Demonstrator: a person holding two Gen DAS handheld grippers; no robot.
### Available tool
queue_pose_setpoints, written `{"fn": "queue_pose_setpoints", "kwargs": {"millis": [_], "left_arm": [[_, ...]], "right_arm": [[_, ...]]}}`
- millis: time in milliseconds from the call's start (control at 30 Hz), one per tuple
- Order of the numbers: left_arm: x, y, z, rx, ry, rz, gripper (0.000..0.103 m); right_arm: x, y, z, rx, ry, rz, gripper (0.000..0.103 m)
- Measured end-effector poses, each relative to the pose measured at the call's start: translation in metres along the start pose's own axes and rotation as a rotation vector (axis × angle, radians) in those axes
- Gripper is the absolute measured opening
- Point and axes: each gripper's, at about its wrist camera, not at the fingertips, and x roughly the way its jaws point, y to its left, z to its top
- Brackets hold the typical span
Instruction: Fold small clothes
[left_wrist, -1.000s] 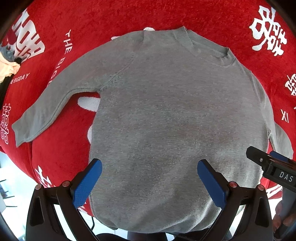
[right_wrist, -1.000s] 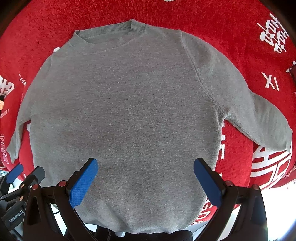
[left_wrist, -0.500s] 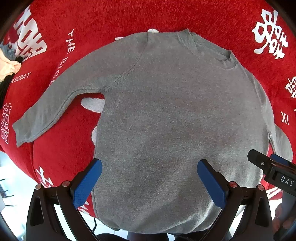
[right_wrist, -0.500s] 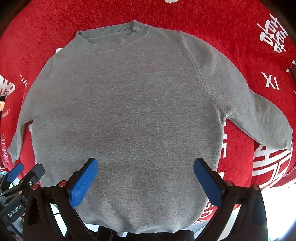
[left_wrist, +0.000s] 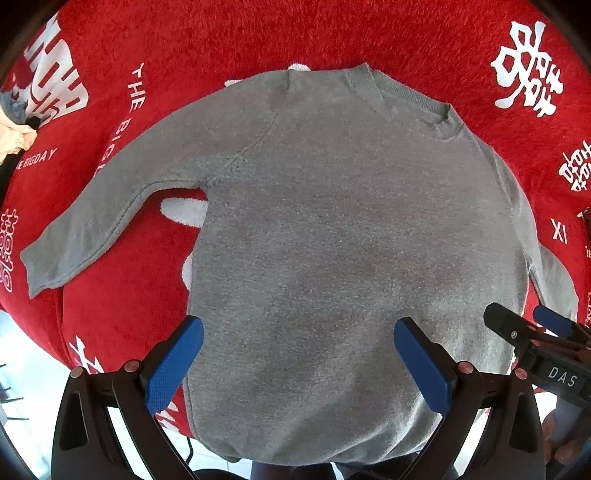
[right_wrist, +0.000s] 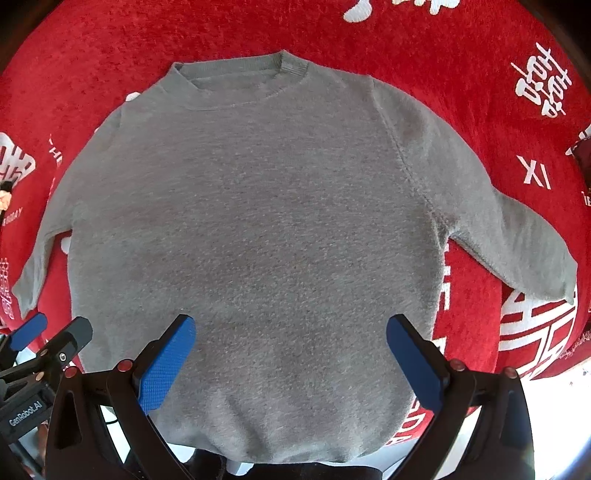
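A small grey sweater (left_wrist: 343, 236) lies spread flat, front up, on a red plush cloth with white lettering (left_wrist: 236, 40). Its neckline sits toward the top of both views, the hem at the bottom edge and both sleeves splayed outward. The left gripper (left_wrist: 298, 363) hangs over the lower part of the body near the hem, jaws spread wide and holding nothing. The right gripper (right_wrist: 291, 360) does the same beside it, jaws likewise apart and empty. The garment looks laid out and no fold has been made, so the first fold is probably about to begin. Next move likely calls for each gripper to reach a sleeve or side edge, pinch it and carry it inward.
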Motion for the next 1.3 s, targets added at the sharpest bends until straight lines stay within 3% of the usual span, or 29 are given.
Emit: {"fn": "queue_pose_setpoints", "kwargs": {"millis": [200, 333, 567, 767, 833, 967, 1133, 1233, 1267, 1300], "left_arm": [[-0.001, 0.014, -0.001, -0.037, -0.015, -0.078, 0.103], [-0.001, 0.044, -0.002, -0.157, -0.04, -0.183, 0.103], [0.01, 0.168, -0.012, -0.466, -0.14, -0.209, 0.103], [0.026, 0.293, -0.035, -0.748, -0.27, -0.168, 0.103], [0.036, 0.324, -0.046, -0.837, -0.292, -0.191, 0.103], [0.066, 0.365, -0.061, -0.973, -0.305, -0.336, 0.103], [0.077, 0.382, -0.057, -1.004, -0.363, -0.418, 0.103], [0.078, 0.384, -0.048, -0.987, -0.371, -0.427, 0.102], [0.077, 0.382, -0.045, -0.979, -0.365, -0.406, 0.098], [0.078, 0.381, -0.042, -0.977, -0.356, -0.38, 0.085]], "right_arm": [[0.0, 0.015, -0.009, 0.004, -0.004, 0.0, 0.103], [-0.002, 0.031, -0.013, -0.014, -0.009, -0.001, 0.103], [-0.004, 0.082, -0.016, -0.136, -0.054, 0.032, 0.103], [0.004, 0.132, -0.019, -0.258, -0.048, 0.083, 0.103], [0.009, 0.148, -0.02, -0.291, -0.042, 0.101, 0.103], [0.019, 0.176, -0.024, -0.352, -0.019, 0.123, 0.103], [0.029, 0.2, -0.025, -0.393, 0.002, 0.13, 0.103], [0.031, 0.209, -0.022, -0.402, 0.003, 0.133, 0.103], [0.033, 0.214, -0.021, -0.403, 0.001, 0.132, 0.103], [0.032, 0.216, -0.02, -0.406, 0.0, 0.135, 0.103]]}}
